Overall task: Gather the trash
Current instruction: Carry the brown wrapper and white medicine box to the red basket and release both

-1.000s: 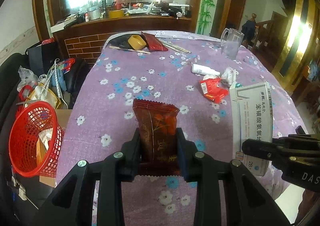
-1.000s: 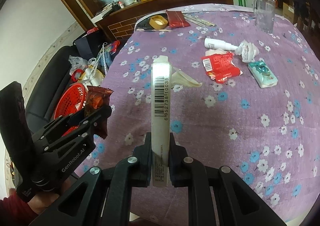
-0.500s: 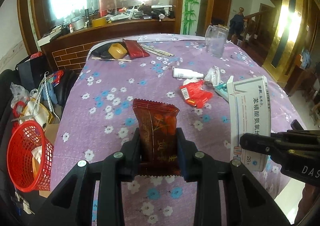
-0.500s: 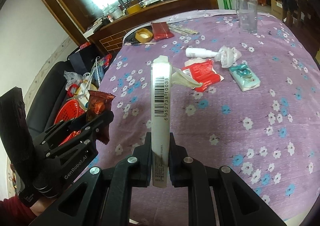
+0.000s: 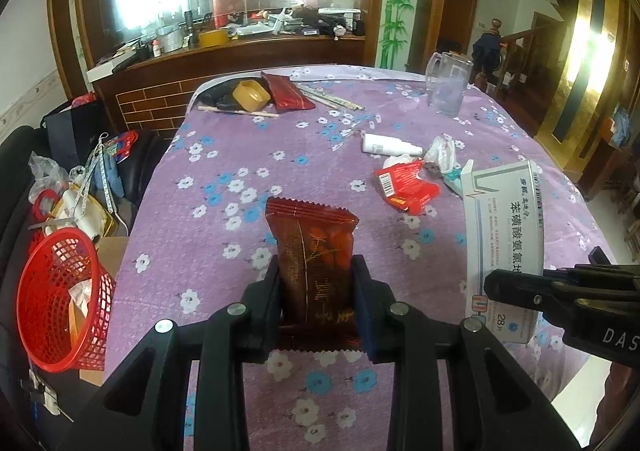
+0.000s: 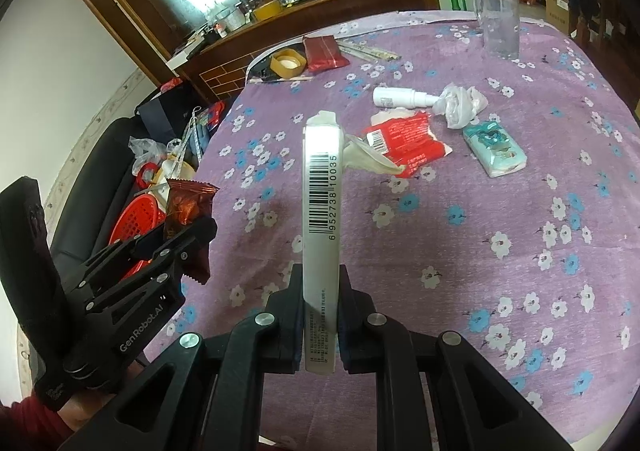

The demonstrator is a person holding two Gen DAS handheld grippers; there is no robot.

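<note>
My left gripper [image 5: 316,283] is shut on a dark red snack wrapper [image 5: 312,247], held upright above the near part of the purple flowered table [image 5: 224,155]. It also shows in the right wrist view [image 6: 188,207]. My right gripper [image 6: 320,291] is shut on a flat white medicine box [image 6: 322,211], edge up; its printed face shows in the left wrist view [image 5: 506,235]. A red mesh bin [image 5: 60,295] stands on the floor left of the table. A torn red wrapper [image 6: 404,141], a crumpled tissue [image 6: 460,101] and a white bottle [image 6: 396,97] lie on the table.
A teal tissue pack [image 6: 494,147] lies at mid-right. A glass mug [image 6: 496,19] stands at the far right. A tape roll [image 6: 286,63], a red pouch [image 6: 324,53] and chopsticks [image 6: 368,49] lie at the far edge. A black sofa with clutter [image 5: 68,191] is left.
Both grippers have drawn back and risen slightly with their loads still held. The table items look farther off, and the red bin sits lower left.
</note>
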